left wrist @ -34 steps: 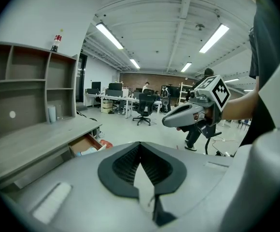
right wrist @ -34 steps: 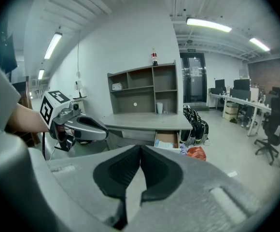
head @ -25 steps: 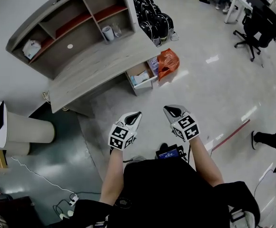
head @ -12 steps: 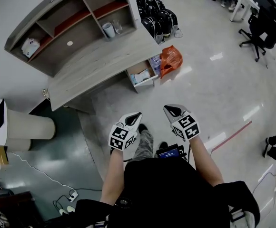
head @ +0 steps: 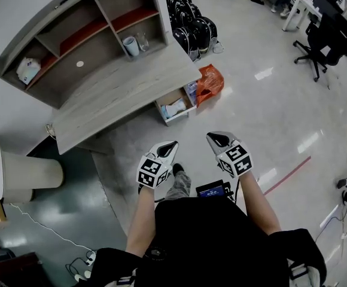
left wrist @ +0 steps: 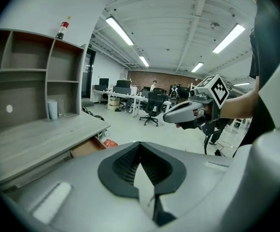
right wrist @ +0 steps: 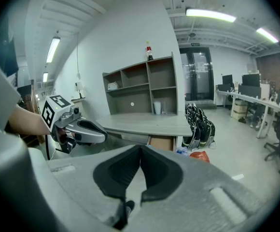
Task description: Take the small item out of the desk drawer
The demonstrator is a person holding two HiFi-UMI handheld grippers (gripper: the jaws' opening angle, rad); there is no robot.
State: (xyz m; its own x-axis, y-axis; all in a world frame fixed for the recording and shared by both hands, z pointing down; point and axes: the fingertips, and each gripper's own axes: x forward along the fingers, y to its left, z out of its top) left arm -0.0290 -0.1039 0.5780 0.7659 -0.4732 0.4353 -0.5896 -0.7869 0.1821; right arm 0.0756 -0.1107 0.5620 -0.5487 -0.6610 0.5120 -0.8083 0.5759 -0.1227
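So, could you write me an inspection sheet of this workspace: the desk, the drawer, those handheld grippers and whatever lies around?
Surface: pale grey wooden desk with a shelf unit on top.
Job's things: open desk drawer with pale items inside; the small item cannot be picked out.
Clutter: orange plastic bag and black bags on the floor by the desk; white cup on a shelf.
Grippers: left gripper and right gripper both shut, empty, well short of the drawer.
Cables: thin white cable on the floor at the left.
Surroundings: glossy office floor, black office chair.
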